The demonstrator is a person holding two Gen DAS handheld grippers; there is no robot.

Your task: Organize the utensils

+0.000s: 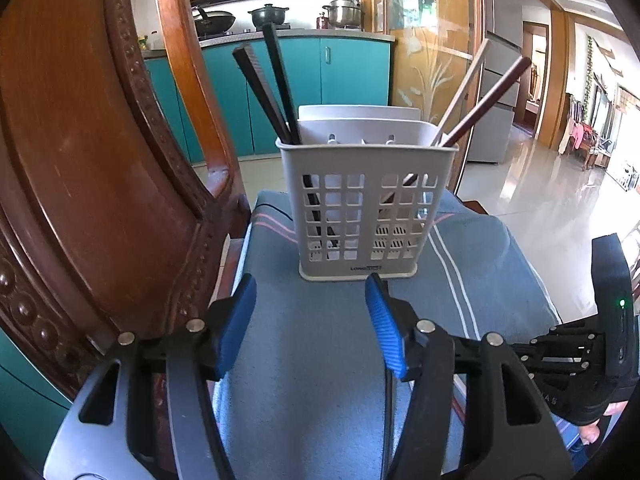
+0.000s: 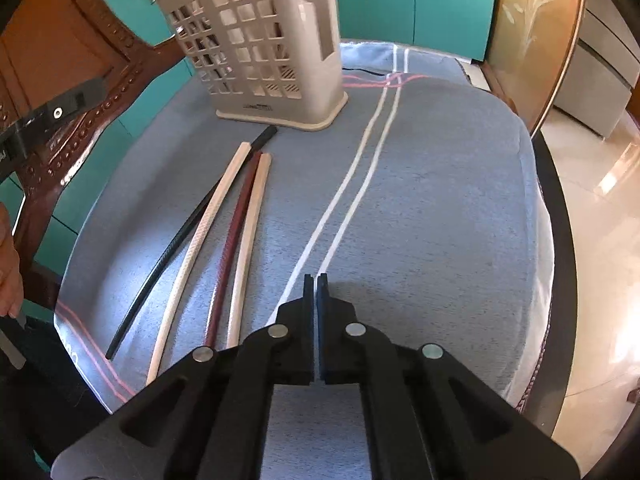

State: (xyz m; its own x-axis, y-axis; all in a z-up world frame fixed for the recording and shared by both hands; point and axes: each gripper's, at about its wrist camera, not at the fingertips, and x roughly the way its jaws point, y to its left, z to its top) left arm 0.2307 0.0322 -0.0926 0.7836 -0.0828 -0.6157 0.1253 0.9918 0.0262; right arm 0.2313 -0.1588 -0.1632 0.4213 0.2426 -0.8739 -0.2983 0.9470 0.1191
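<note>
A white slotted utensil holder (image 1: 360, 208) stands on a blue cloth (image 1: 312, 340). It holds black chopsticks (image 1: 272, 88) on its left and a dark red chopstick (image 1: 488, 96) and a pale one (image 1: 464, 88) on its right. My left gripper (image 1: 312, 308) is open and empty, just in front of the holder. In the right wrist view the holder (image 2: 264, 48) is at the far left. A black chopstick (image 2: 176, 244), two pale ones (image 2: 200, 240) (image 2: 250, 240) and a dark red one (image 2: 232, 240) lie on the cloth (image 2: 440, 208). My right gripper (image 2: 316, 280) is shut and empty, right of them.
A carved wooden chair back (image 1: 100, 160) rises close on the left. The cloth covers a round table whose dark rim (image 2: 556, 240) curves on the right. Teal kitchen cabinets (image 1: 352, 68) and a glass door (image 1: 432, 40) stand beyond. The right gripper's body (image 1: 600, 328) shows at lower right.
</note>
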